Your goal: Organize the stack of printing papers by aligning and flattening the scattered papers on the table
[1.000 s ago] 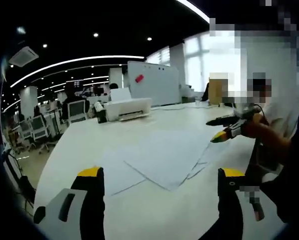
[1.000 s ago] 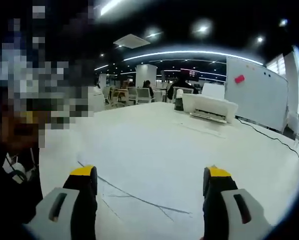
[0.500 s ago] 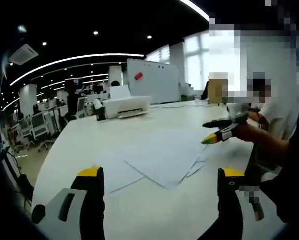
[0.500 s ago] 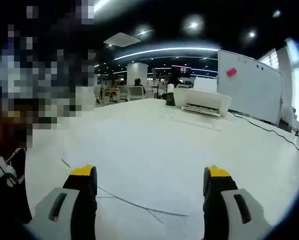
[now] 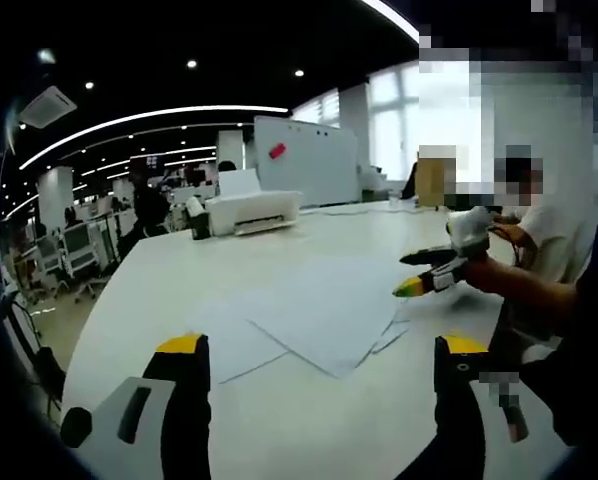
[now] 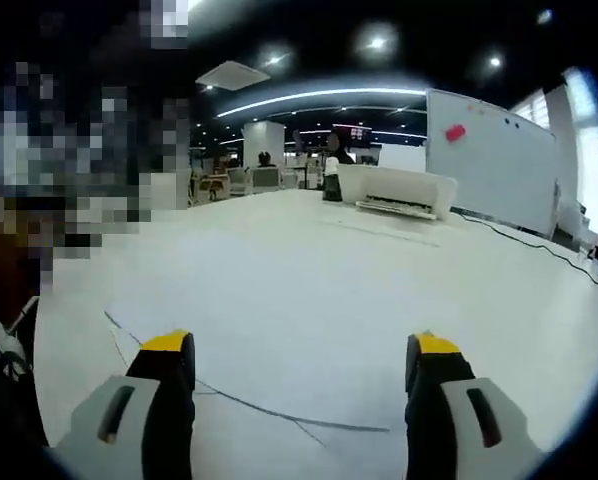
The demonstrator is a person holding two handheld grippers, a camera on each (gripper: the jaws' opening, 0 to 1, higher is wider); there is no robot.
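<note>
Papers (image 5: pixel 324 310) lie fanned out and overlapping on the white counter (image 5: pixel 179 270), edges not aligned, corners sticking out on the near side. Left gripper (image 5: pixel 314 345) hangs just short of the stack, jaws wide apart, nothing between them. Right gripper (image 5: pixel 424 272) comes in from the right in the left gripper view, yellow tips low over the far-right edge of the sheets; can't tell if touching. In the right gripper view its jaws (image 6: pixel 299 345) are spread wide w/ nothing held, sheet edges (image 6: pixel 249 400) crossing the counter between them. Printer (image 5: pixel 251 210) sits at the far end of the counter, whiteboard (image 5: pixel 304 160) behind it, 1 pink tag on it. Person's arm (image 5: pixel 524 285) holds the right gripper.
</note>
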